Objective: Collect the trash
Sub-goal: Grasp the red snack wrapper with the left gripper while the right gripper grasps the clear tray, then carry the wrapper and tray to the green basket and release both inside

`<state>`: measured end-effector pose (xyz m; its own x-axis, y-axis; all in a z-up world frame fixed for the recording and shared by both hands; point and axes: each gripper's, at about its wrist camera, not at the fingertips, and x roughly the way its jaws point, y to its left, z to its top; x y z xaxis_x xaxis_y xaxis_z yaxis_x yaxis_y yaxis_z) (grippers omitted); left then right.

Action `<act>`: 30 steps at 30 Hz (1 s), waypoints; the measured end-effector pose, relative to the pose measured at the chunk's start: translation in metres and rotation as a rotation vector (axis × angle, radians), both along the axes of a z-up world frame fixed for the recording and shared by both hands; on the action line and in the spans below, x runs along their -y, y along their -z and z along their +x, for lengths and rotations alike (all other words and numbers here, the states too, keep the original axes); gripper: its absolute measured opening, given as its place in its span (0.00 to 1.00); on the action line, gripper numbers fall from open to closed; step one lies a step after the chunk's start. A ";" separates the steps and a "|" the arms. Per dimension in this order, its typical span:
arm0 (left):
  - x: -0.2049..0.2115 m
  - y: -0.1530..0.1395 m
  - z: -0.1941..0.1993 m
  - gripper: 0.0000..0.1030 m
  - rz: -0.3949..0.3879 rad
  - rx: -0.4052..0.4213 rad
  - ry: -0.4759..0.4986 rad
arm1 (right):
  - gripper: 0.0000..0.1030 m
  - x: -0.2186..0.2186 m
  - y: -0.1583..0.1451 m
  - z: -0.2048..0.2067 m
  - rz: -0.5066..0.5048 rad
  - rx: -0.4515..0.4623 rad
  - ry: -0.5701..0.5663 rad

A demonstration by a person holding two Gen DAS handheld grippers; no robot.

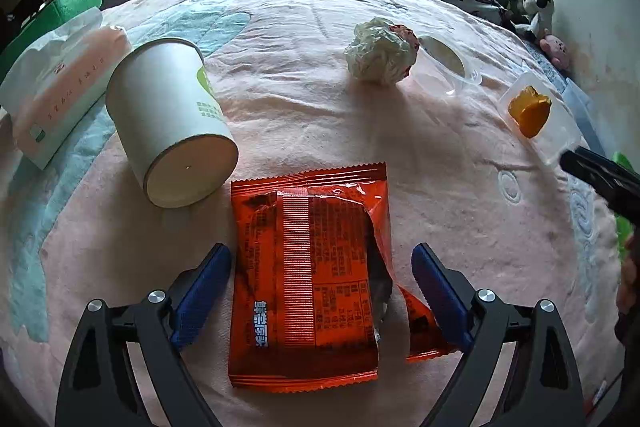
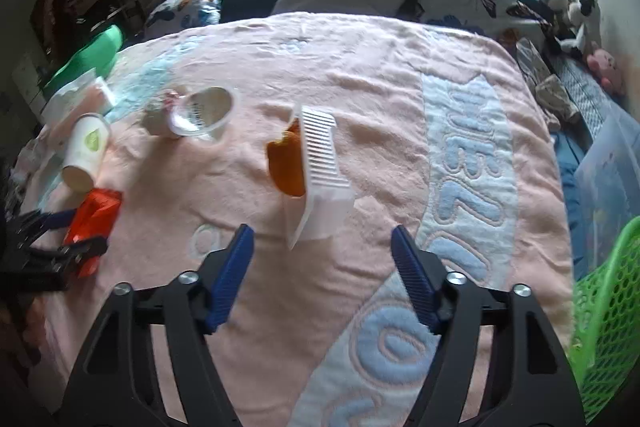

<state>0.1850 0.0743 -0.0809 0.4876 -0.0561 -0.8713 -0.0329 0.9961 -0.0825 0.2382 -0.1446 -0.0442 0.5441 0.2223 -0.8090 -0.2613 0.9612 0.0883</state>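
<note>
left gripper lined up on the orange wrapper, basket waiting at right

the torn orange snack wrapper [image 1: 308,275] lies flat on the pink blanket [image 1: 360,131], directly between the blue pads of the left gripper [image 1: 322,291]. its jaws are spread wide, one pad on each side of the packet, neither touching it as far as i can tell. this looks like the approach step of a pickup: the next move calls for easing down and pressing the pads together on the wrapper's edges, which are thin and slippery and may buckle.

just beyond the wrapper a white paper cup [image 1: 172,131] lies tipped on its side, near its top left corner. farther off sit a crumpled wad of paper [image 1: 380,51] and a clear plastic cup [image 1: 444,63].

the right gripper [image 2: 322,279] is also spread and holds nothing; a clear tray with an orange piece of food [image 2: 316,163] lies just ahead of it. a green mesh basket [image 2: 608,311] sits at the blanket's right edge, probably the drop spot.
</note>
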 end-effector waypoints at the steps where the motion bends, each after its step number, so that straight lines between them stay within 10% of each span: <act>1: 0.001 0.000 0.000 0.86 0.006 0.003 0.003 | 0.55 -0.001 0.002 0.002 0.001 -0.002 0.004; 11: -0.002 -0.001 -0.003 0.71 0.037 0.029 -0.001 | 0.23 -0.010 0.002 0.005 -0.078 0.080 0.015; 21: -0.003 -0.003 -0.006 0.59 0.040 0.051 -0.013 | 0.22 -0.023 -0.005 -0.031 -0.227 0.167 -0.067; 30: -0.006 -0.008 -0.009 0.42 -0.032 0.054 0.007 | 0.16 -0.011 -0.016 -0.046 -0.155 0.148 -0.025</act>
